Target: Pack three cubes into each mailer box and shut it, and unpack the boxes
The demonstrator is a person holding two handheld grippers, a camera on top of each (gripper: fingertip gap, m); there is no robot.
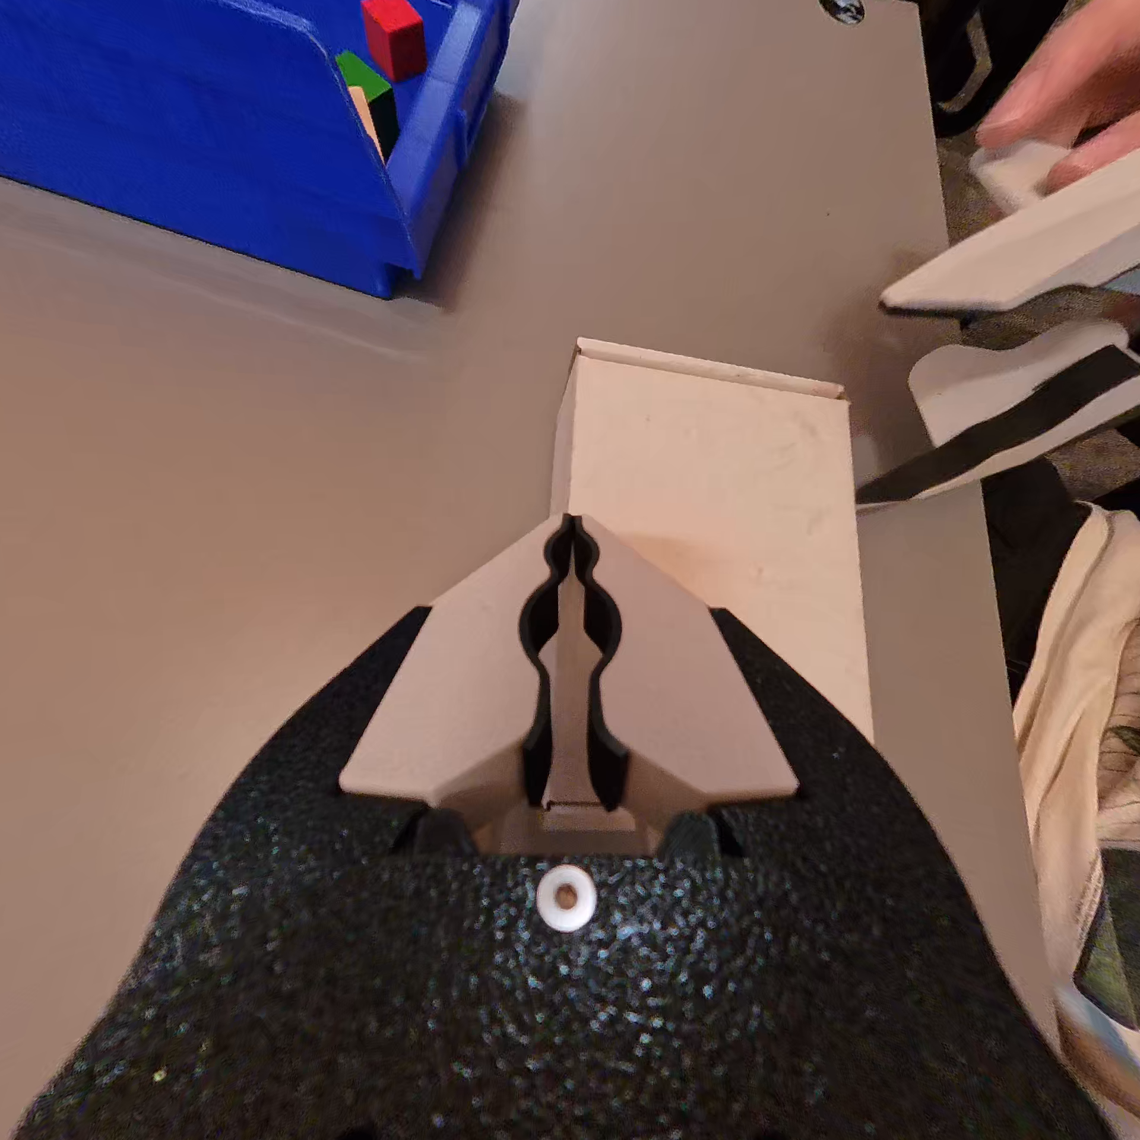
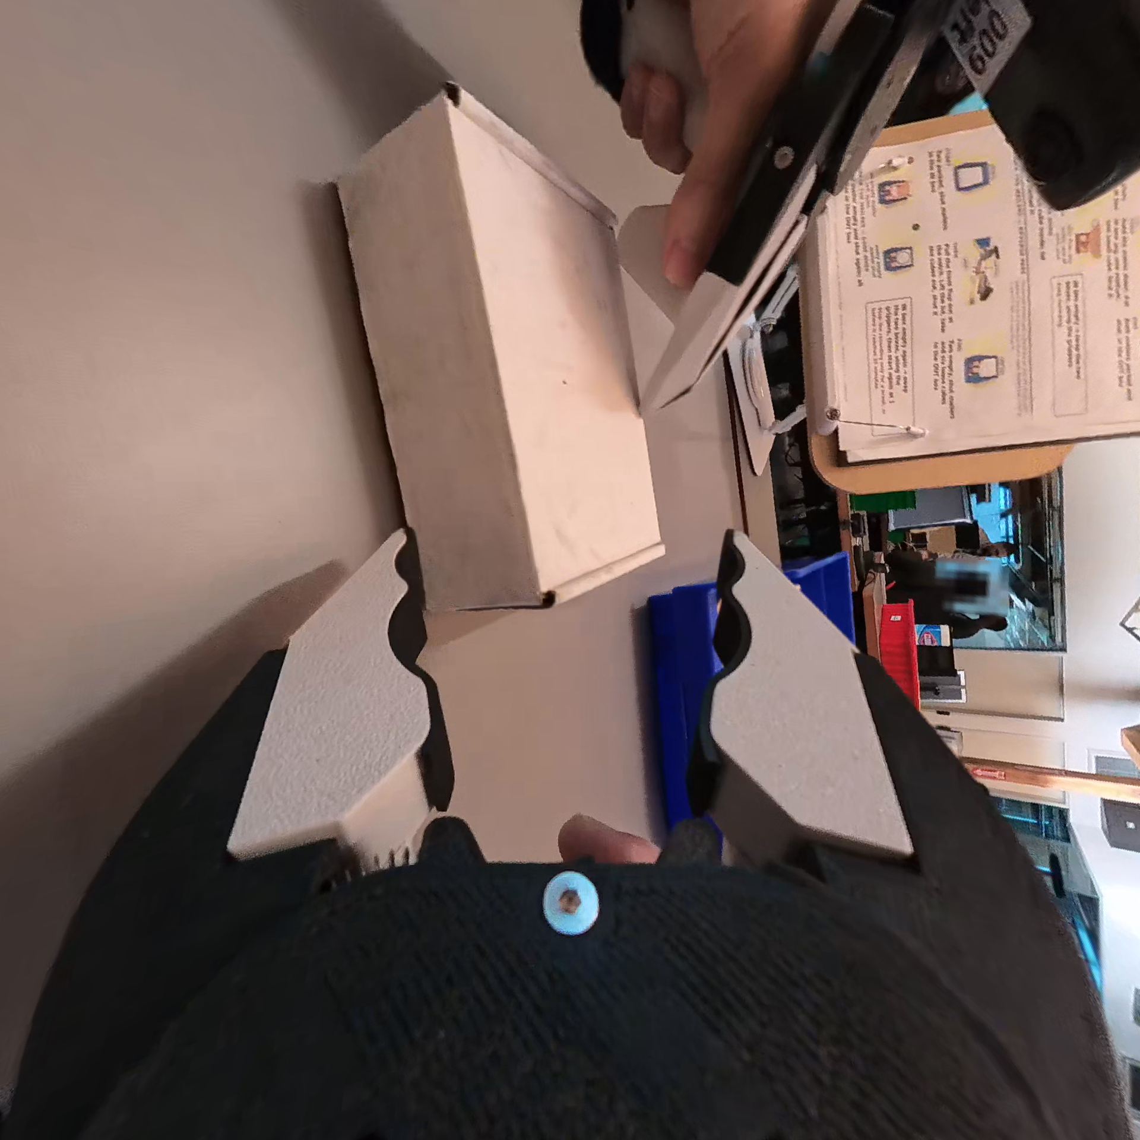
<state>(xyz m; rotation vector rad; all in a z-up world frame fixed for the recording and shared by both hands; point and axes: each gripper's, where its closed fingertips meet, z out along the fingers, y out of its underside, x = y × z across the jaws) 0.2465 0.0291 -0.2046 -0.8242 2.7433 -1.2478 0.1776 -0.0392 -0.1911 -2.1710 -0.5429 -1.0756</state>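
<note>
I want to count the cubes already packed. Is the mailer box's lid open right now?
No. The white mailer box lies closed on the table, its lid flat, so nothing inside shows.

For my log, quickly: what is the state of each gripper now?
Left gripper: closed, holding nothing, over the white mailer box.
Right gripper: open, empty.

The left gripper (image 1: 574,524) is seen with fingertips pressed together, seemingly on nothing. The right gripper (image 2: 570,555) is held wide apart, tilted sideways.
</note>
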